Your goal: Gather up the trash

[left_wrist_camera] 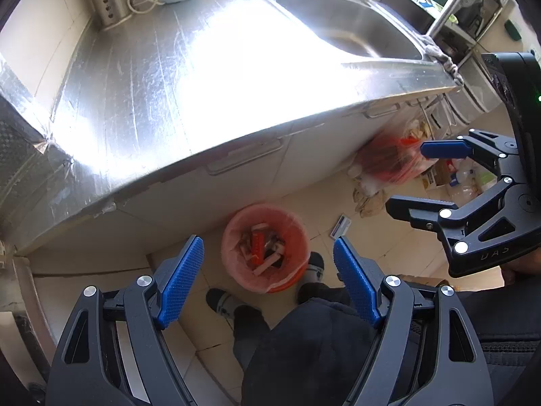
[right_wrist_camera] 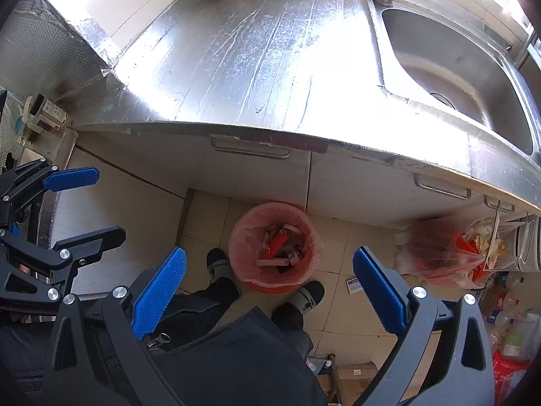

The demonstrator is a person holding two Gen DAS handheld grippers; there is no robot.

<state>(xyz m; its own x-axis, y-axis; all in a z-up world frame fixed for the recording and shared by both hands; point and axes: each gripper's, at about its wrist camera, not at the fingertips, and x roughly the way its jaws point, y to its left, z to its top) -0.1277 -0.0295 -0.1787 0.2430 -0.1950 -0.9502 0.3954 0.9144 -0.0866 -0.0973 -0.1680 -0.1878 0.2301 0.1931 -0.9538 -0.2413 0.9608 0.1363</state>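
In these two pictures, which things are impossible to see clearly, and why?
- Trash in the orange bin: both views, pieces too small to name.
- Red plastic bag: left wrist view, blurred; the right tongs cover part.
- Small card on the floor: print too small.
- Counter: glare whitens its middle.

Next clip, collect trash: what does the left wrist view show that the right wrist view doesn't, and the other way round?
Only the left wrist view: the grey rag hanging off the counter's far end.
Only the right wrist view: the sink drain and the wall socket.
Both share: the lined orange bin holding wrappers, the small card on the floor, the red plastic bag, and both grippers open and empty.
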